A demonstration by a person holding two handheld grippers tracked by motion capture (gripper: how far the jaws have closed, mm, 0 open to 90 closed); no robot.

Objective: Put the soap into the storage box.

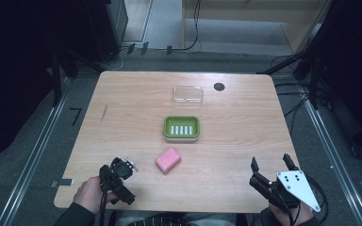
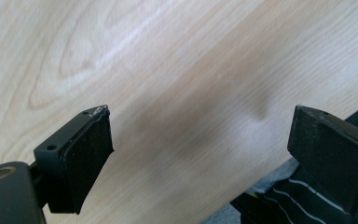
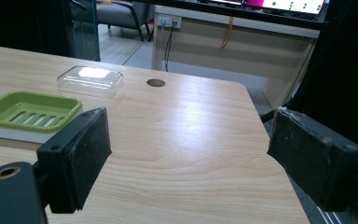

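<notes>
Though dim around, pale wooden table (image 1: 122,94)

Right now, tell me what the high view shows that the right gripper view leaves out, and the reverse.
High view alone: the pink soap lying loose on the table in front of the green dish, and the left gripper near the table's front left, its jaws open with nothing between them.

Right gripper view alone: a close look along the right gripper, jaws wide apart over bare wood, plus a wall socket beyond the table.

Both: the green dish, the clear lid behind it, and the round hole in the tabletop.
</notes>
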